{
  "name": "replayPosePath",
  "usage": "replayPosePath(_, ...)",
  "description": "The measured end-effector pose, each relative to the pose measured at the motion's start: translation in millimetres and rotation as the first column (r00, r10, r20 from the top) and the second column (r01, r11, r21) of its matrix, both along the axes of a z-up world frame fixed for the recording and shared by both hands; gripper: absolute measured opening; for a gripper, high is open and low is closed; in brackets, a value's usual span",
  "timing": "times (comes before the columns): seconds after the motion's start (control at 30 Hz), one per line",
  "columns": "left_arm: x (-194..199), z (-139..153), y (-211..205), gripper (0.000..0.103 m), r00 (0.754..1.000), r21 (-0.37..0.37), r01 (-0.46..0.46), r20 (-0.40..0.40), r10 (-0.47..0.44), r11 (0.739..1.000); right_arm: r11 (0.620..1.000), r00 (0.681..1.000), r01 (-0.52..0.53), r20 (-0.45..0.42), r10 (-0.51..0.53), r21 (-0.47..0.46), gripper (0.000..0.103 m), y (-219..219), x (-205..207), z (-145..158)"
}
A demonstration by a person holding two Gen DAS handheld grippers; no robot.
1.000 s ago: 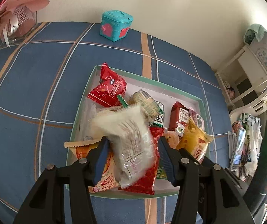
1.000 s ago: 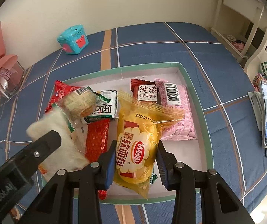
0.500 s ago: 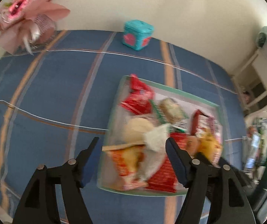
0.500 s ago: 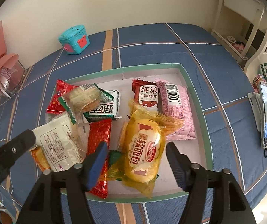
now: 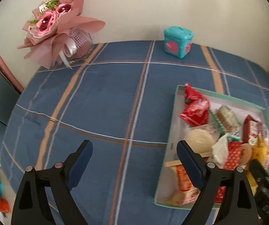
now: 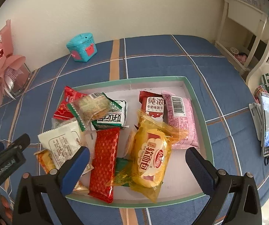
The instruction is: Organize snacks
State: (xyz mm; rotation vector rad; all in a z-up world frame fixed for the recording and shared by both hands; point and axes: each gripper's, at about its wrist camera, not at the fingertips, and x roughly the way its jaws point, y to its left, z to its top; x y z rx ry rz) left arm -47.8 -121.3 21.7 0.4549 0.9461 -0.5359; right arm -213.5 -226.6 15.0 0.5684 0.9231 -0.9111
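Observation:
A green-rimmed white box on the blue checked cloth holds several snack packets. A yellow bread packet lies in the box's front middle, between and beyond the jaws of my right gripper, which are opening wide and do not touch it. A long red packet and a white packet lie to its left. My left gripper hovers over bare cloth left of the box, jaws opening with nothing between them. Its body shows at the left edge of the right wrist view.
A teal tin stands at the back by the wall, and a pink bouquet at the back left. A phone on a stand sits off the table's right edge, beside white furniture.
The right jaws spread and let the yellow bread packet drop into the box. The left jaws released the white packet into the box, then swung left and tilted up over the bare cloth.

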Motion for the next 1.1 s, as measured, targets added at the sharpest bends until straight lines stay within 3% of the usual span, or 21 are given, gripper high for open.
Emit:
replayPosePath(0.2, -1, 1, 10, 0.091, 0.999, -0.017, -0.035, -0.023, 0.035, 0.999, 1.0, 1.0, -0.009, -0.011, 0.009, 0.006, 0.103, 9, 1, -1)
replayPosePath(0.33, -5, 3, 20, 0.091, 0.996, 0.069, -0.07, 0.06, 0.066, 0.995, 1.0, 1.0, -0.023, -0.017, 0.023, 0.003, 0.103, 22, 1, 0)
replayPosePath(0.73, -32, 3, 80, 0.091, 0.998, 0.127, -0.057, 0.043, 0.052, 0.99, 0.992, 0.993, -0.117, -0.017, 0.117, -0.055, 0.103, 92, -9, 17)
replayPosePath(1.1, -49, 4, 119, 0.091, 0.999, 0.081, -0.046, 0.011, 0.045, 0.996, 0.989, 0.992, -0.127, -0.018, 0.126, -0.076, 0.103, 116, -24, 17)
